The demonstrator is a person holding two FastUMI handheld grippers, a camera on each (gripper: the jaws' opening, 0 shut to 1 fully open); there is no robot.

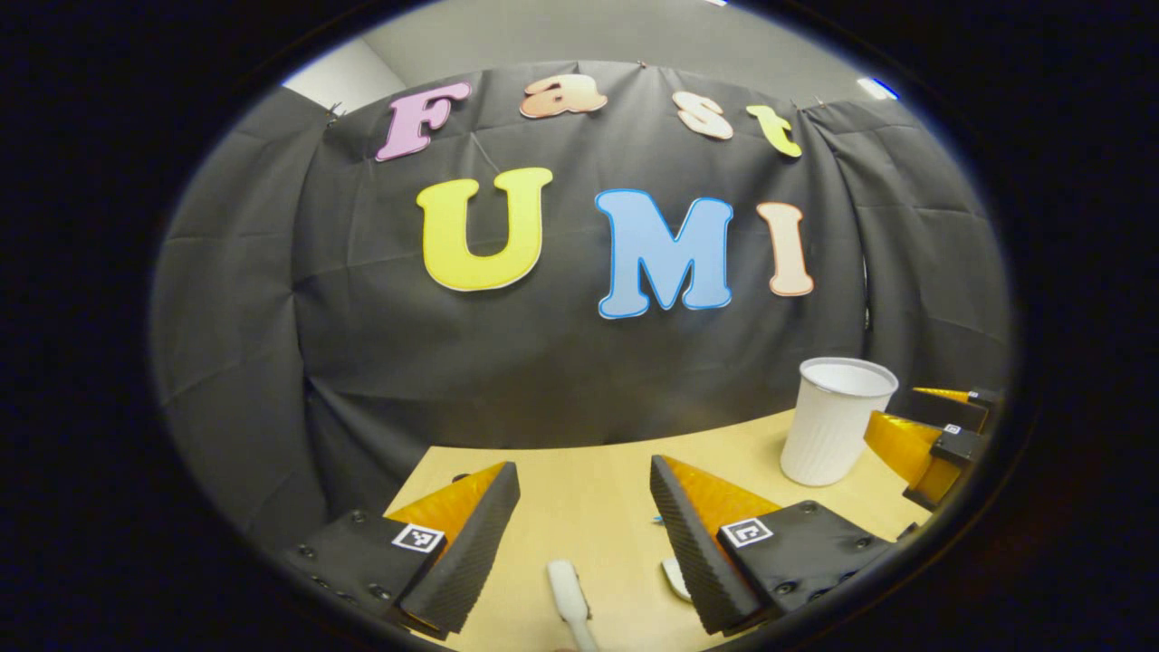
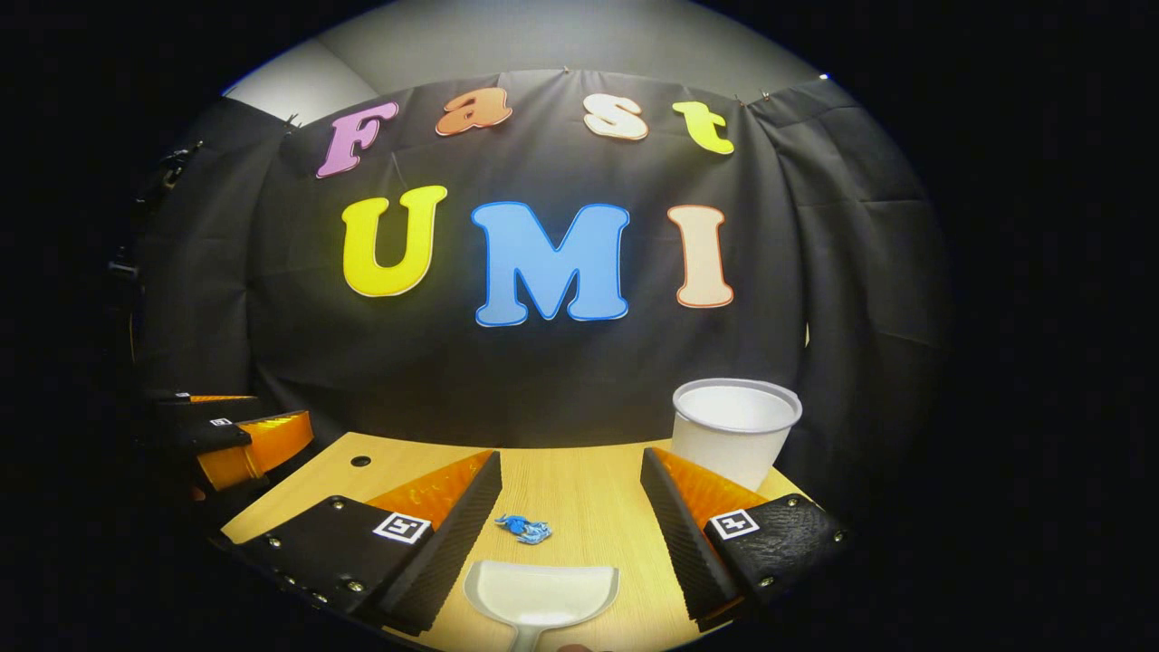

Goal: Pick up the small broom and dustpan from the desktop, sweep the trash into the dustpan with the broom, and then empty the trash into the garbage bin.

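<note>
Presently both grippers hover with jaws apart, holding nothing. The dustpan [image 2: 541, 593] lies on the desk between the right gripper [image 2: 570, 530] fingers — mouth toward the blue trash [image 2: 524, 528]; the broom handle [image 1: 569, 598] lies lengthwise under the left gripper [image 1: 584, 530].

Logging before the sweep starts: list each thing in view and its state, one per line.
Left gripper: open, holding nothing.
Right gripper: open, holding nothing.
Broom: lying on the desk, not gripped.
Dustpan: flat on the desk, empty.
Trash: loose on the desk, unswept.
Cup: upright.
</note>
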